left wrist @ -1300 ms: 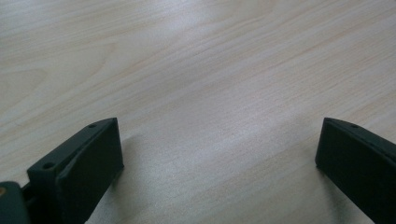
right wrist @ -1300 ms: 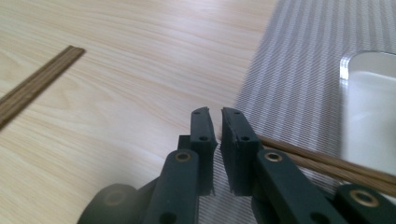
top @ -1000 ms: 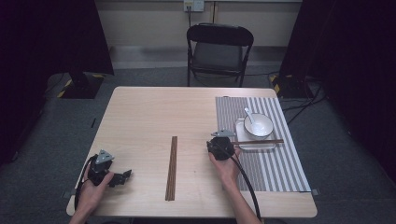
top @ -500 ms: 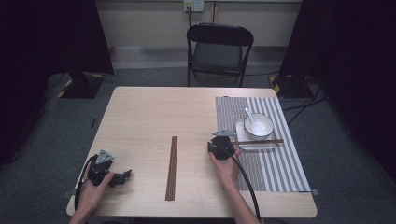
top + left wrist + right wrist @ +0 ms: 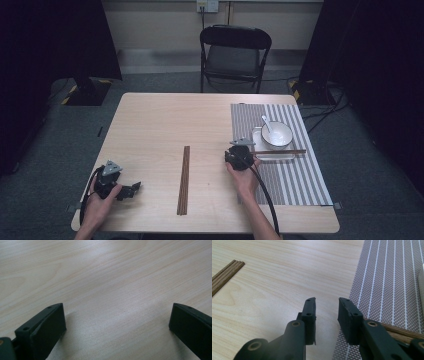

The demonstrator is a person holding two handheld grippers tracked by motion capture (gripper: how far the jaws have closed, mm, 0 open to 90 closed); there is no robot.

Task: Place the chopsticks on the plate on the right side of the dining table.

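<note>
In the right gripper view, the dark brown wooden chopsticks (image 5: 402,333) just right of the right gripper (image 5: 327,315) are partly hidden behind its right finger and run off the edge. The flat bundle of brown wooden sticks (image 5: 225,276), far left of the fingers, is cut off too. In the left gripper view, both black fingers (image 5: 45,326) of the left gripper (image 5: 117,322) are cropped at the bottom.

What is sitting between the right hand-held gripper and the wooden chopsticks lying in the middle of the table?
Nothing visible. Bare light wood table lies between the right hand-held gripper and the brown wooden chopsticks to its left; the striped grey placemat and white bowl sit on its other side.
</note>
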